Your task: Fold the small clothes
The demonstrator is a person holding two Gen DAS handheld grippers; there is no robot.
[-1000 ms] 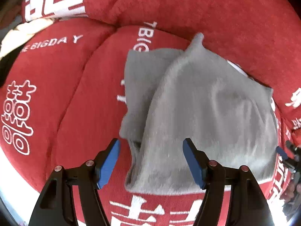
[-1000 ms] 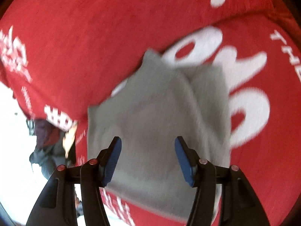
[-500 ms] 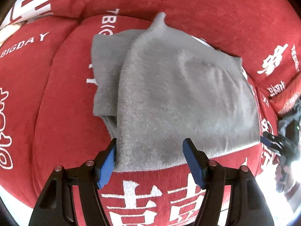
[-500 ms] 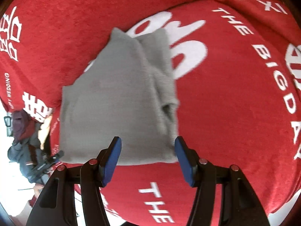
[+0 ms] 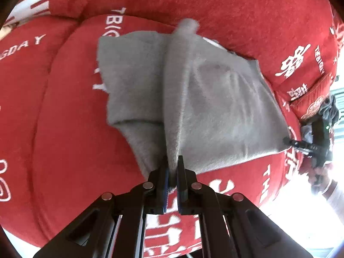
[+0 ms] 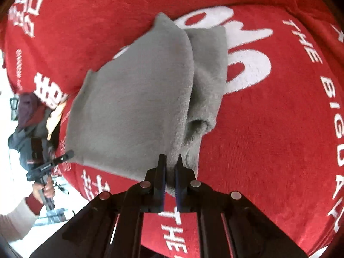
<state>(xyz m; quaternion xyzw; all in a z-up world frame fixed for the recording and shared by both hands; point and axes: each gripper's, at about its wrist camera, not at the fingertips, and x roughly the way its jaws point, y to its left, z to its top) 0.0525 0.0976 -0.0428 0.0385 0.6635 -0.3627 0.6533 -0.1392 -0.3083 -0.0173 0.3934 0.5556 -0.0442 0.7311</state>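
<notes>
A grey fleece garment (image 5: 210, 99) lies partly folded on a red cushioned surface with white lettering (image 5: 64, 142). My left gripper (image 5: 172, 165) is shut on the garment's near edge, and a ridge of cloth runs away from the jaws. In the right wrist view the same garment (image 6: 133, 99) shows a folded flap on its right side. My right gripper (image 6: 171, 163) is shut on the garment's near edge at the fold line. The other gripper shows at the right edge of the left wrist view (image 5: 301, 144) and at the left edge of the right wrist view (image 6: 53, 161).
The red cushion (image 6: 279, 107) is padded and seamed, with a raised red backrest (image 5: 215, 4) behind the garment. The person's hand and sleeve (image 6: 32, 197) show at the left of the right wrist view. Bright floor lies beyond the cushion's edge.
Both grippers were open over the garment and have now closed on its near edge. The cloth has bunched into a ridge between each pair of jaws.
</notes>
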